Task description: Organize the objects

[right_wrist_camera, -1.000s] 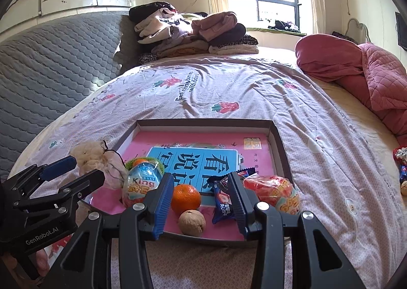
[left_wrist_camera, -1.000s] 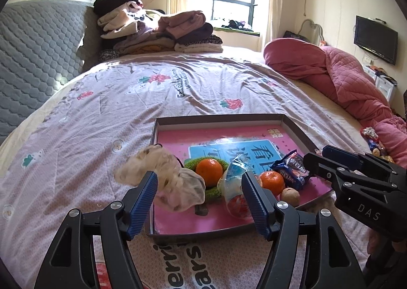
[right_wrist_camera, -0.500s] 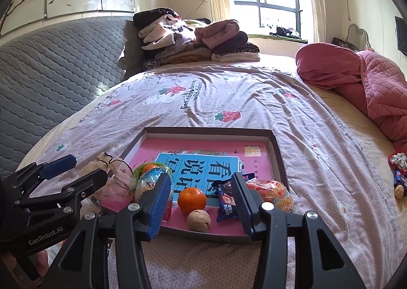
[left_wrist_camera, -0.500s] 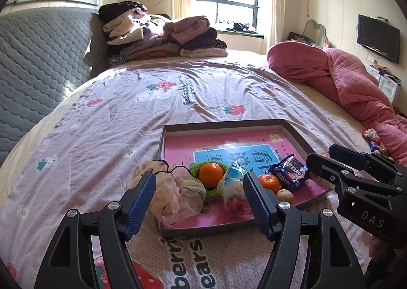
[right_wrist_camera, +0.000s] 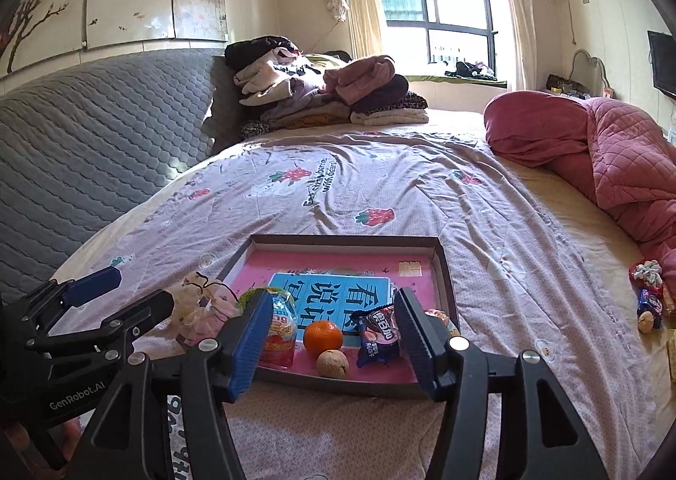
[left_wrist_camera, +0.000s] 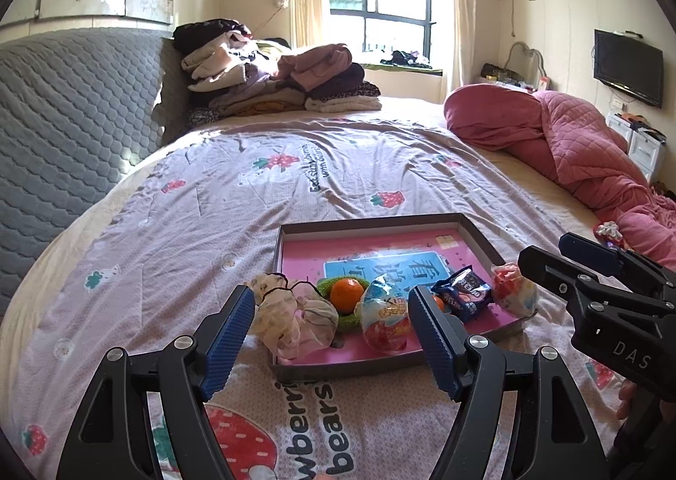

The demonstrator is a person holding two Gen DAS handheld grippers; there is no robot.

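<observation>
Your left gripper (left_wrist_camera: 331, 325) is spread and empty; your right gripper (right_wrist_camera: 333, 332) is opening, empty too, both hovering w/ nothing blocking the tray (right_wrist_camera: 441, 264) on the bed (left_wrist_camera: 190, 226). In it: scrunchie (left_wrist_camera: 291, 311), tangerine (right_wrist_camera: 323, 337), walnut (right_wrist_camera: 333, 362), snack pack (right_wrist_camera: 378, 336). Only the right view shows loose snacks (right_wrist_camera: 648, 302) by the pink quilt (right_wrist_camera: 625, 154).

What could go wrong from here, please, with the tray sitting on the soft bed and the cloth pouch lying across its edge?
1. The cloth pouch drapes over the left rim of the tray; it could slide out onto the bedsheet.
2. The walnut and orange sit loose near the front wall; a nudge of the tray on soft bedding might roll them.
3. Both grippers hang open and empty, the right one's jaws opening; swinging them could clip the tray.
</observation>
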